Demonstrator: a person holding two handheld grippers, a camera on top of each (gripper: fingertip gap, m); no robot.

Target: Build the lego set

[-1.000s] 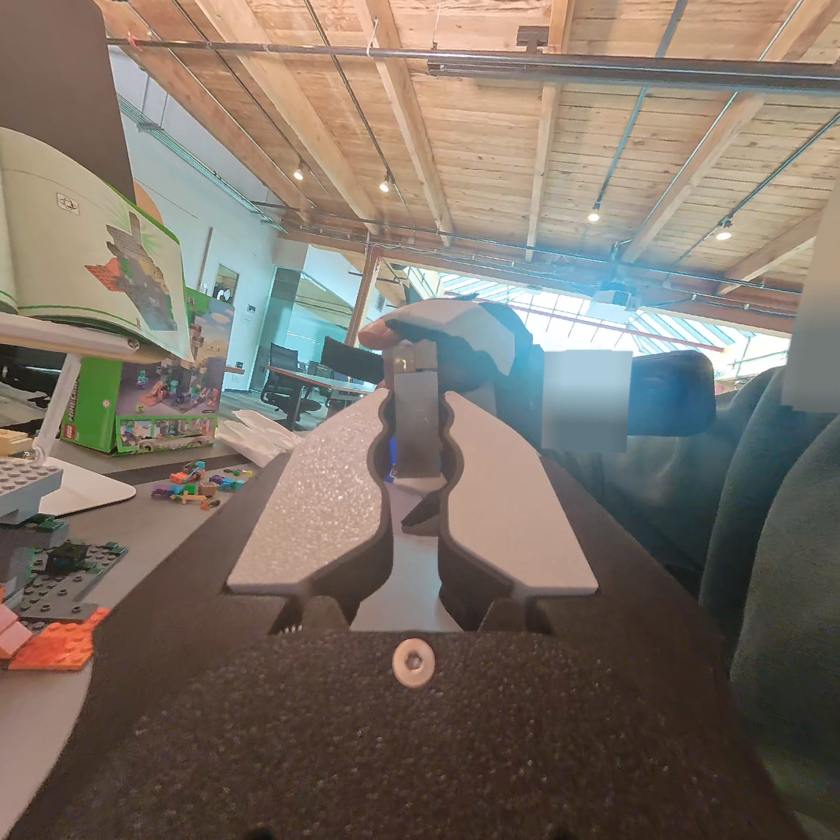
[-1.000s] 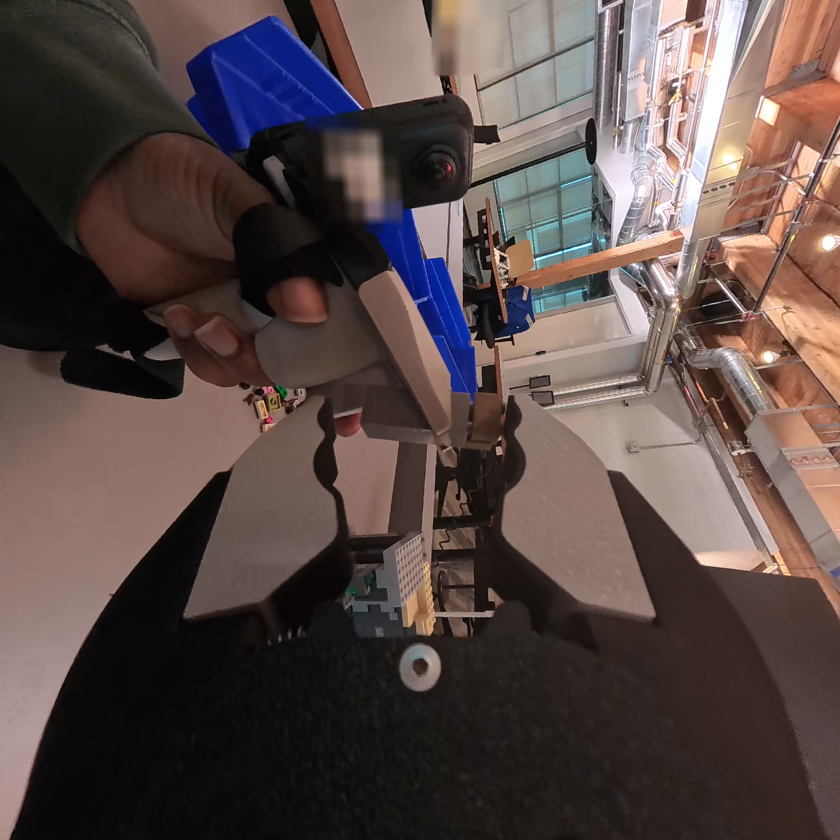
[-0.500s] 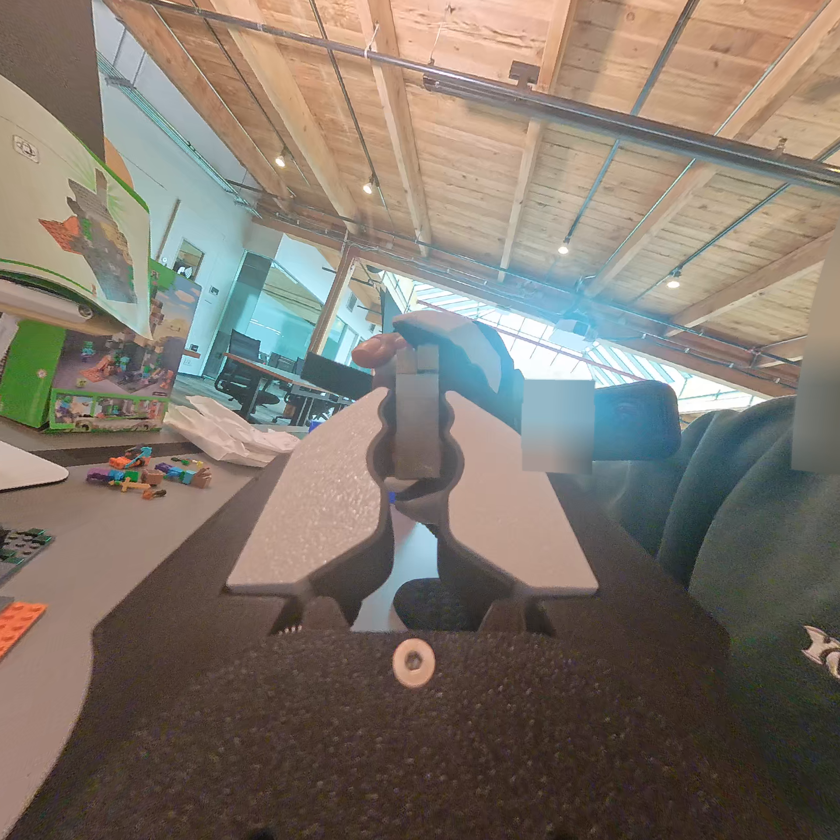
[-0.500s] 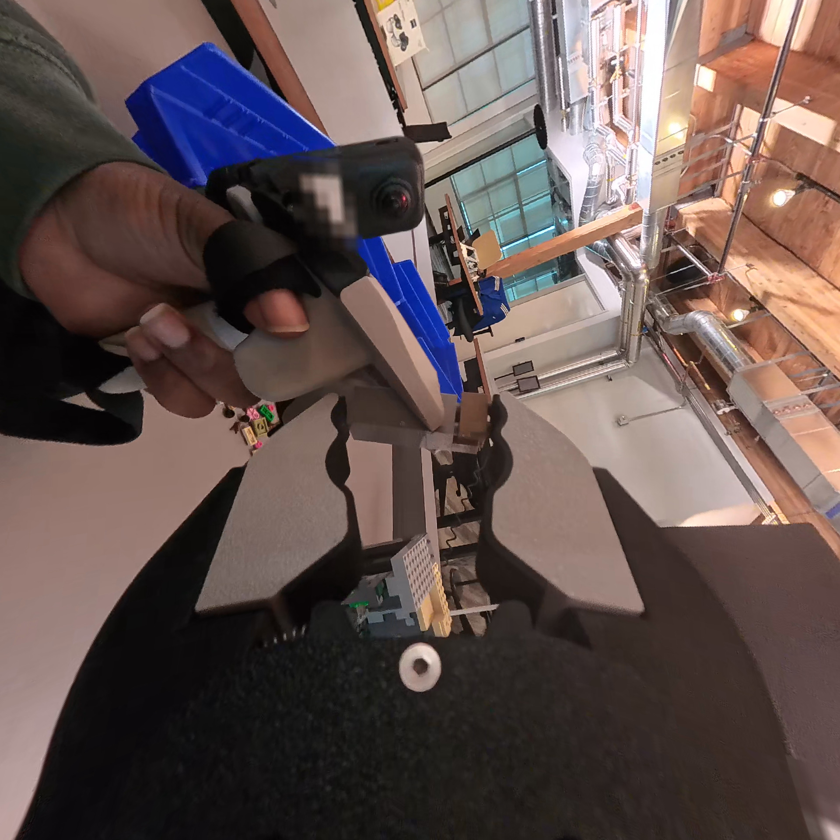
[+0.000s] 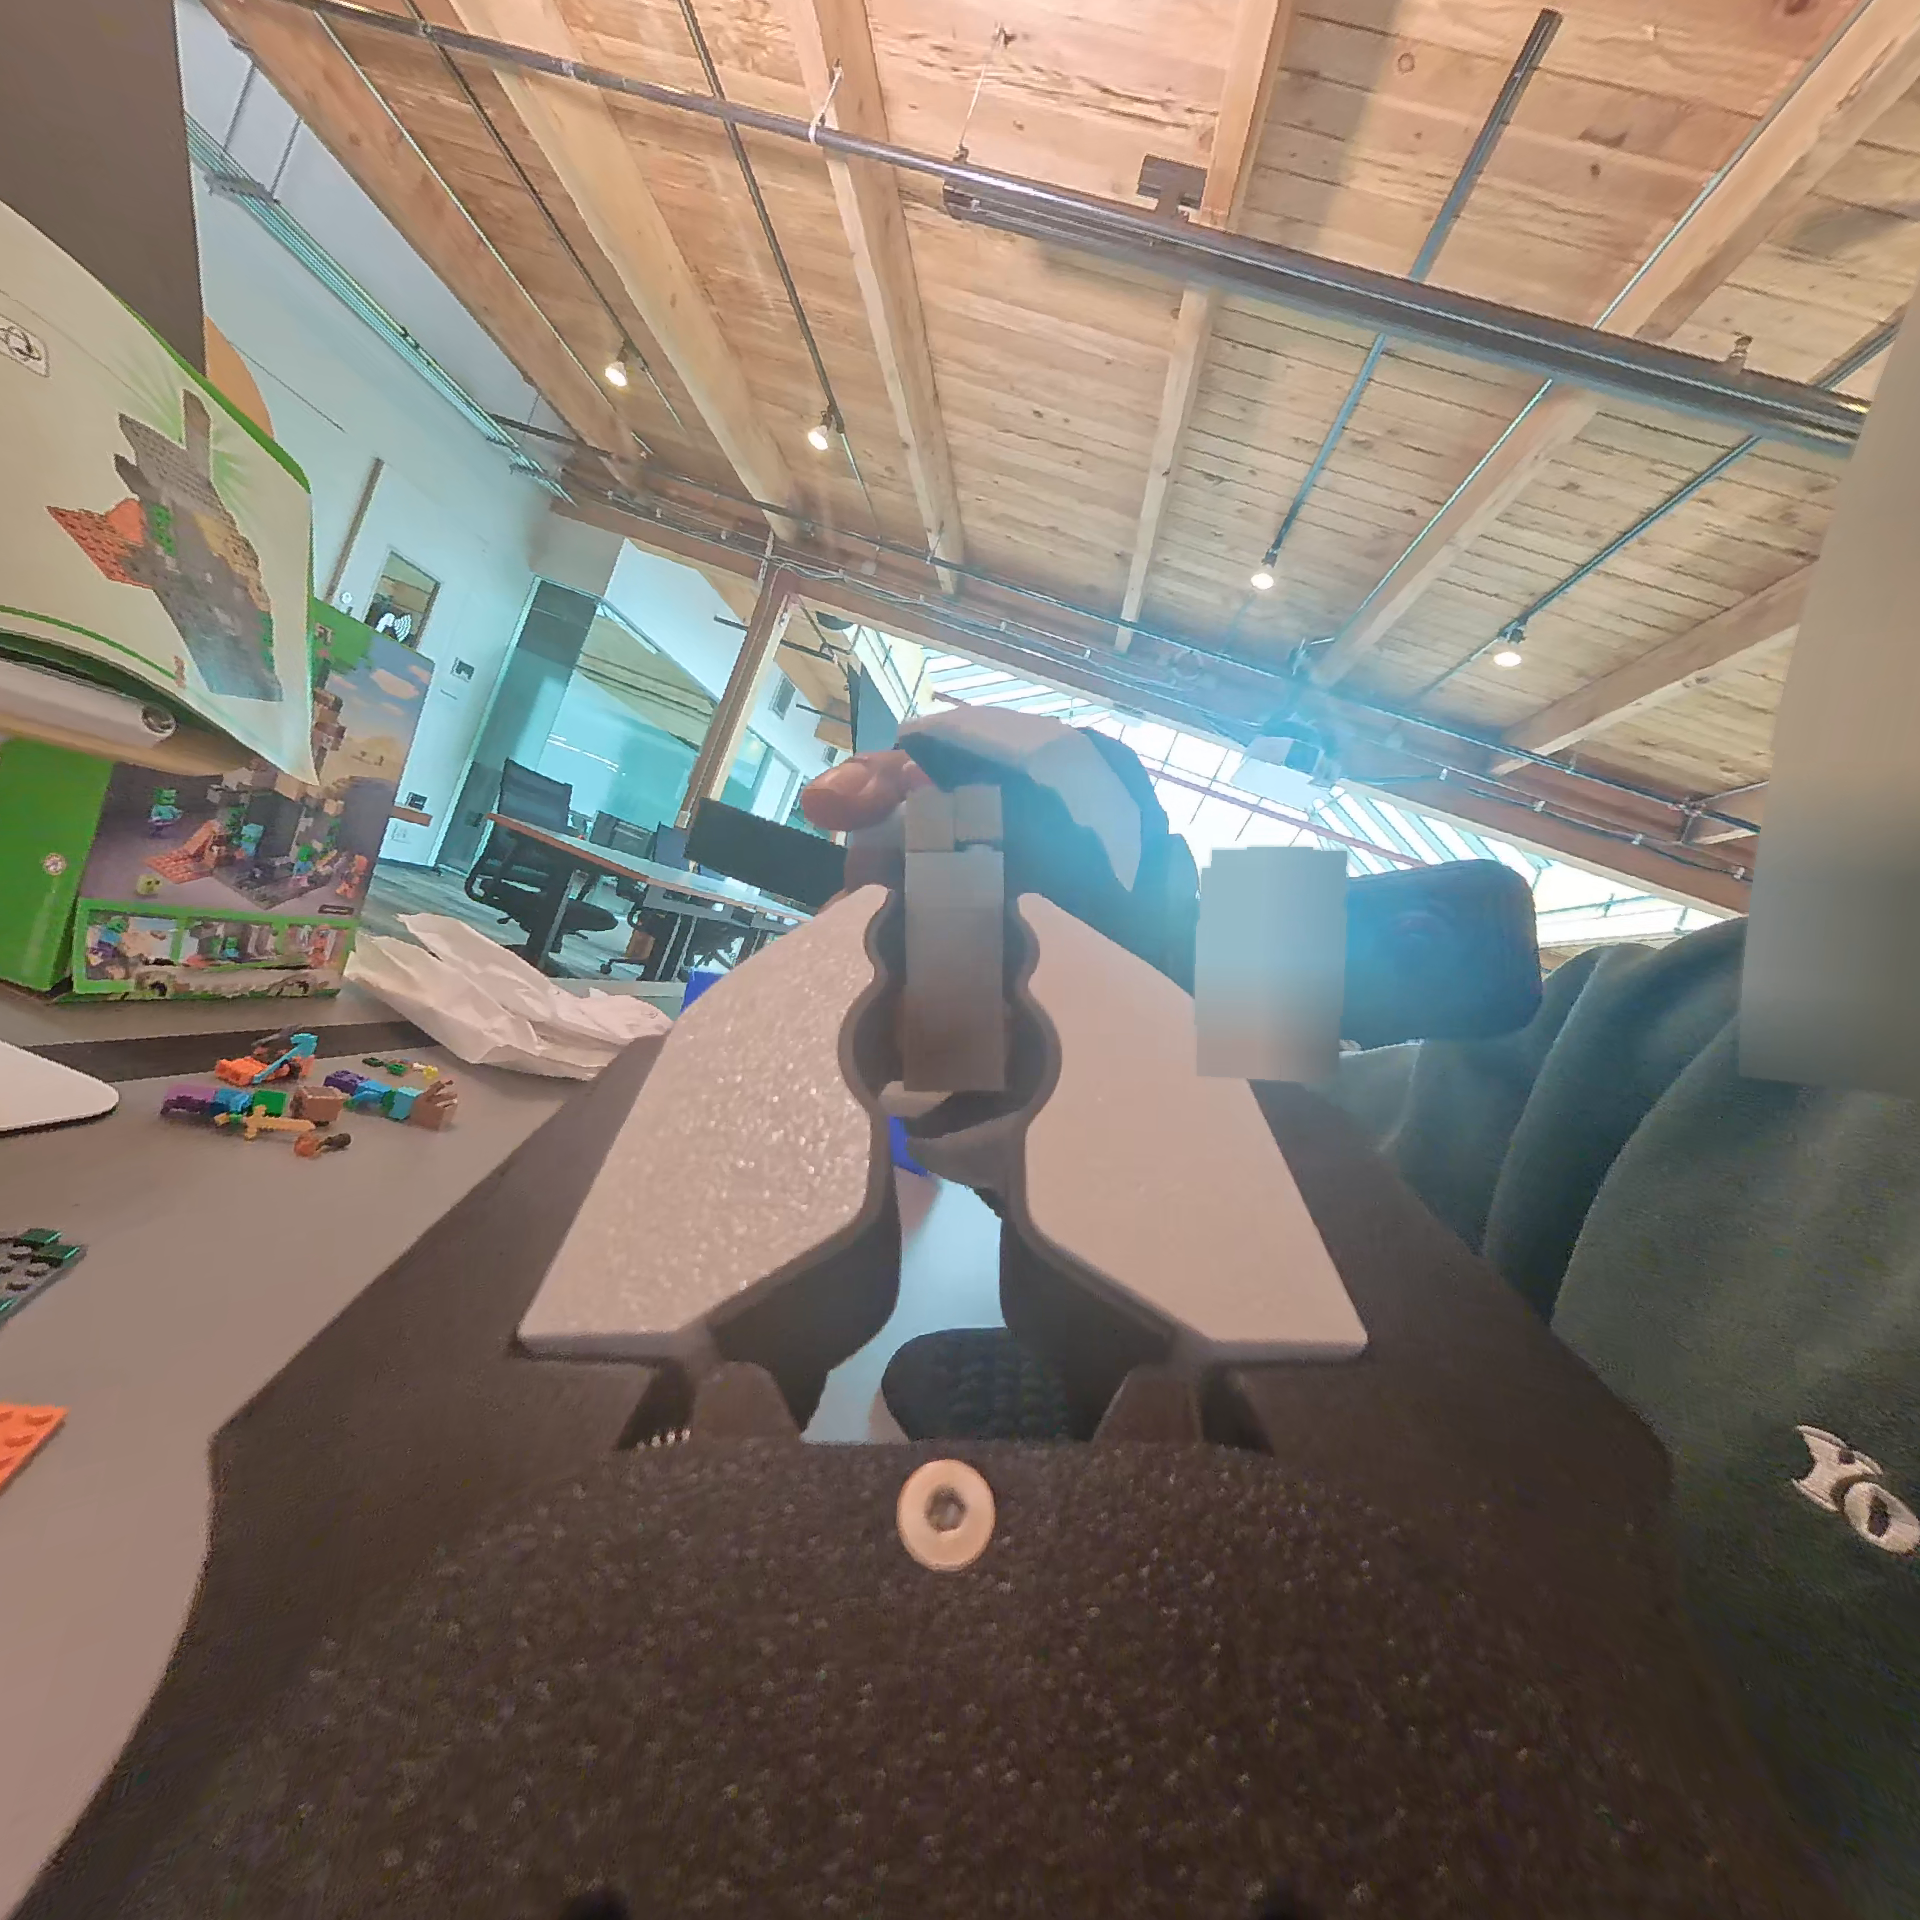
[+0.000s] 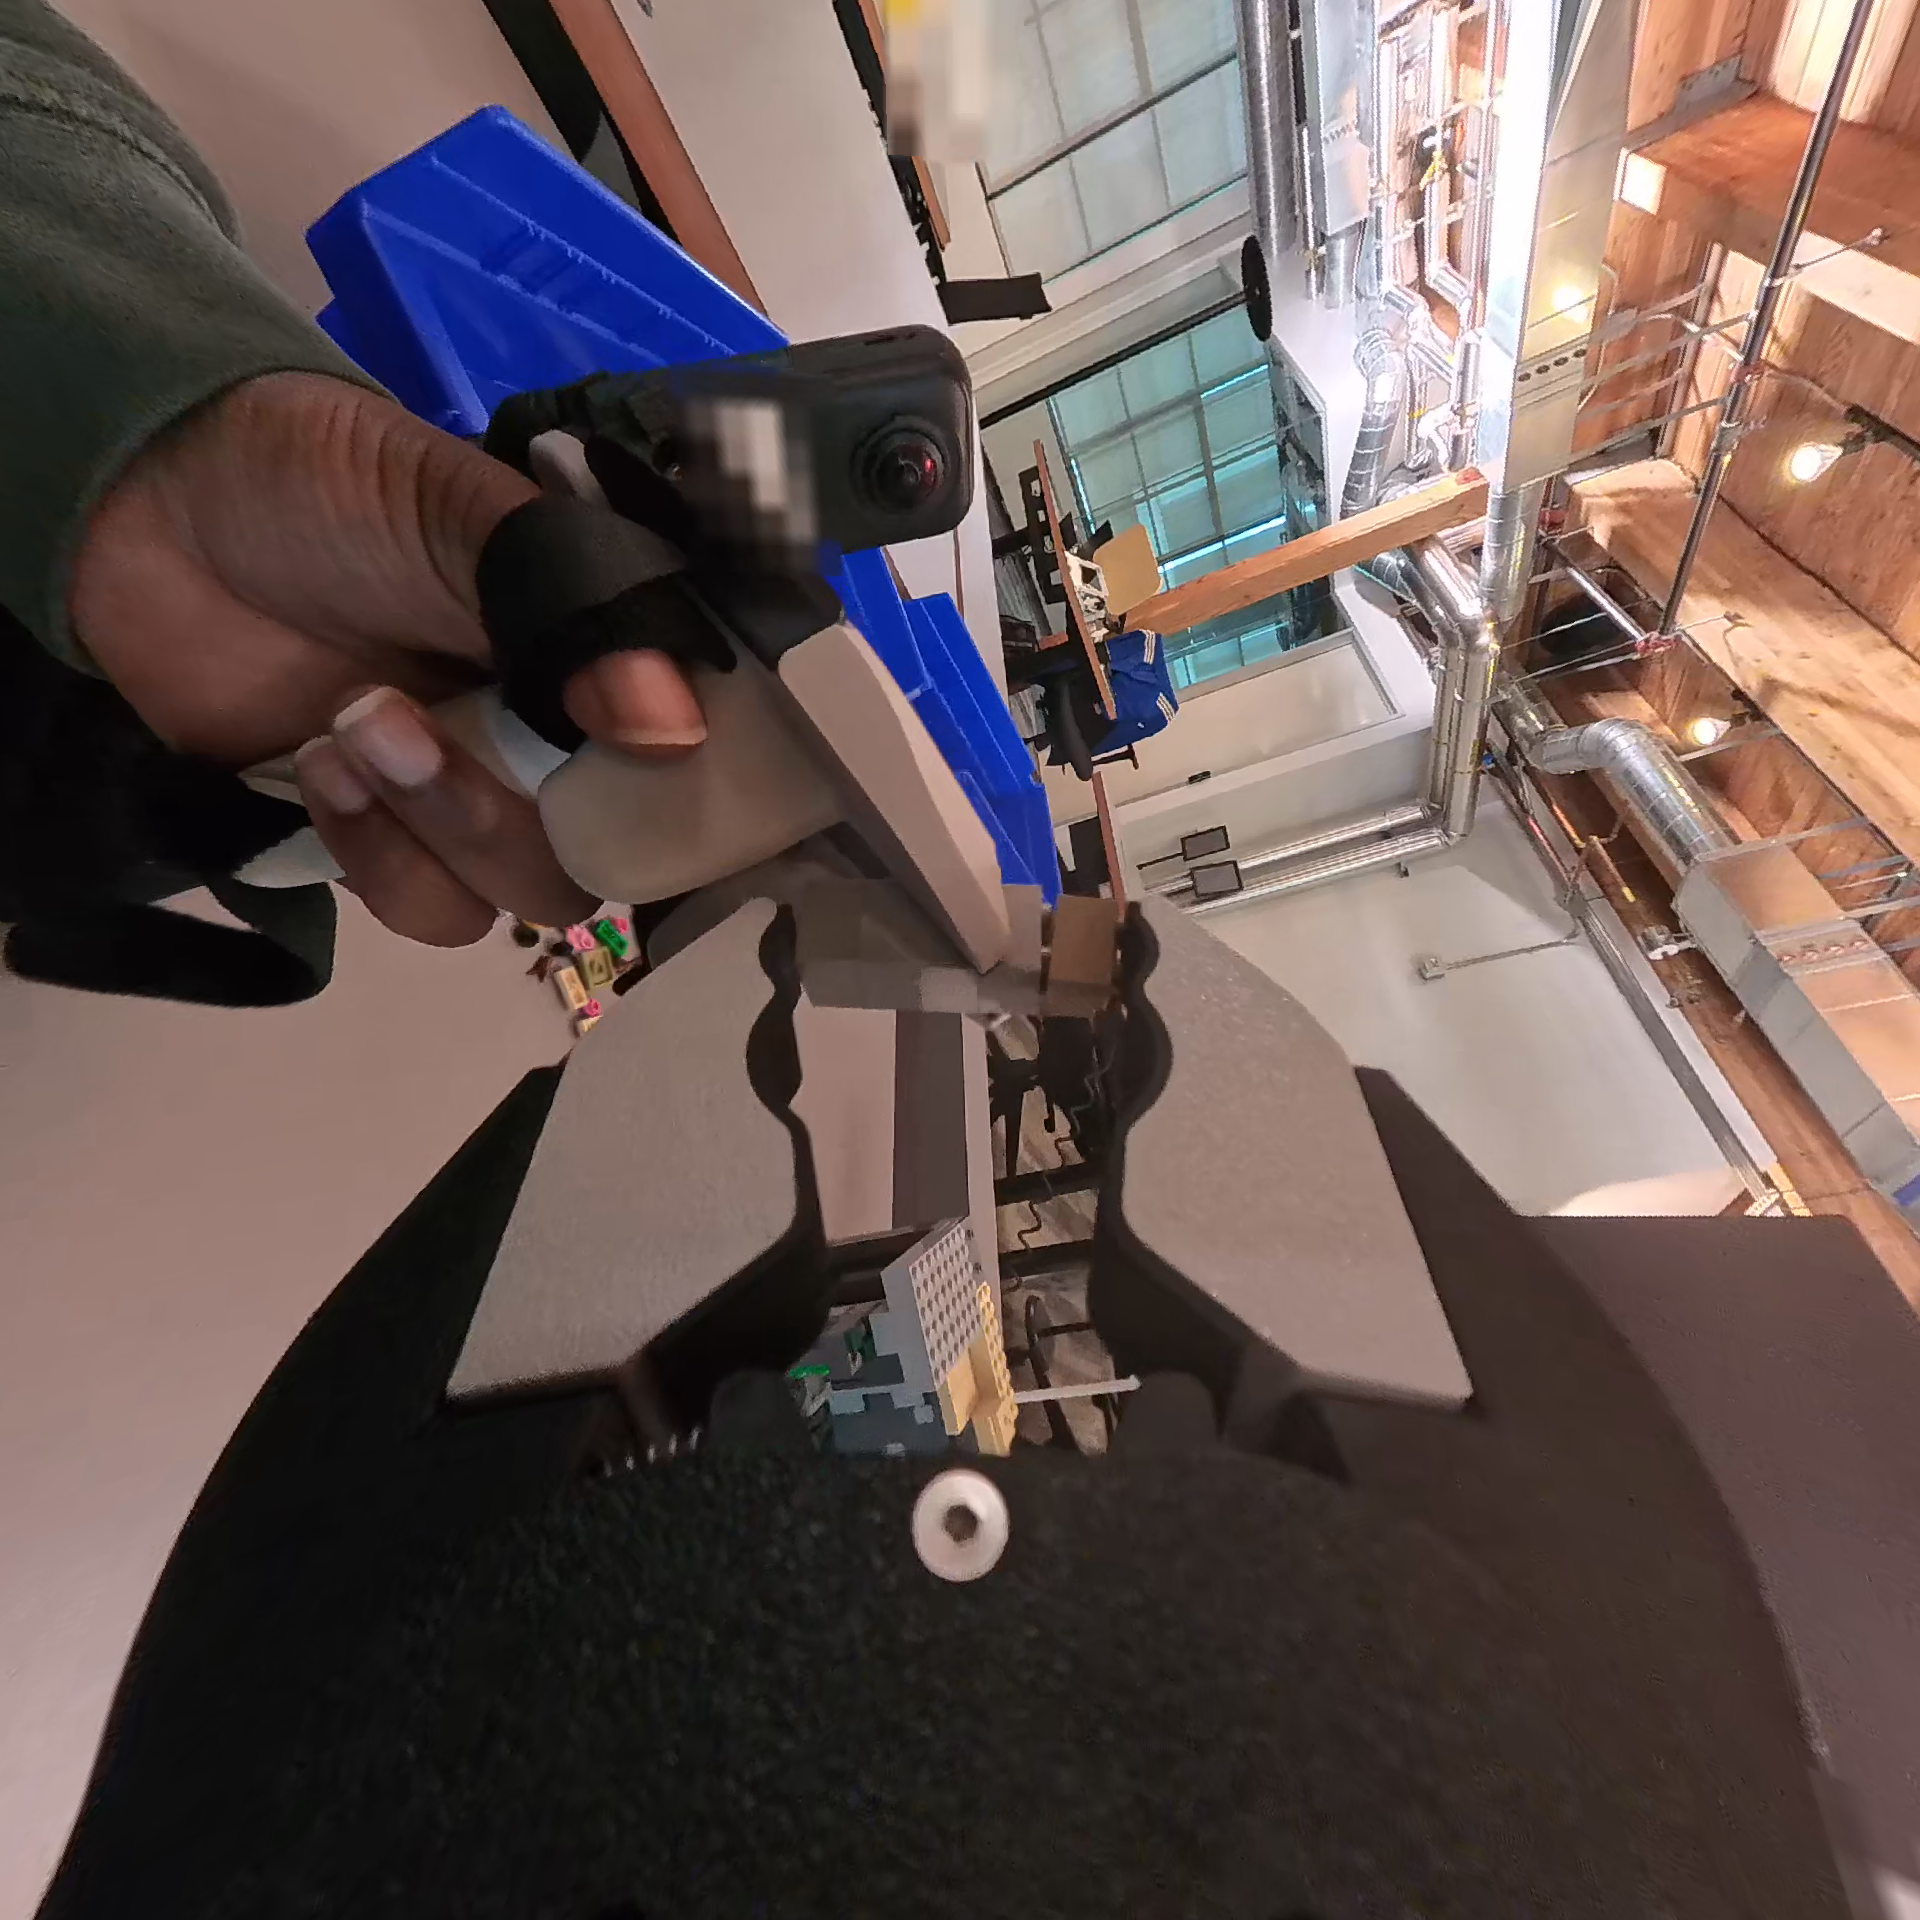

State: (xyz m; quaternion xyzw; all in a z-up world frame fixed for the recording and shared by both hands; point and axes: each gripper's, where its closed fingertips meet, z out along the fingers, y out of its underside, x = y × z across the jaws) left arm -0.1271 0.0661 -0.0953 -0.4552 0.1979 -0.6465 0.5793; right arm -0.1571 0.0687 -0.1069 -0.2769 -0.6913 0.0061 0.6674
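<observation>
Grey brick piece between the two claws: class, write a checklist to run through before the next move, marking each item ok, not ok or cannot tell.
1. Left claw clamped on the grey brick piece: ok.
2. Right claw spans the piece end to end: ok.
3. Tan brick sits against the right claw's pad: ok.
4. Right claw's other pad pressing firmly: cannot tell.
5. Piece lifted off the table: ok.
</observation>
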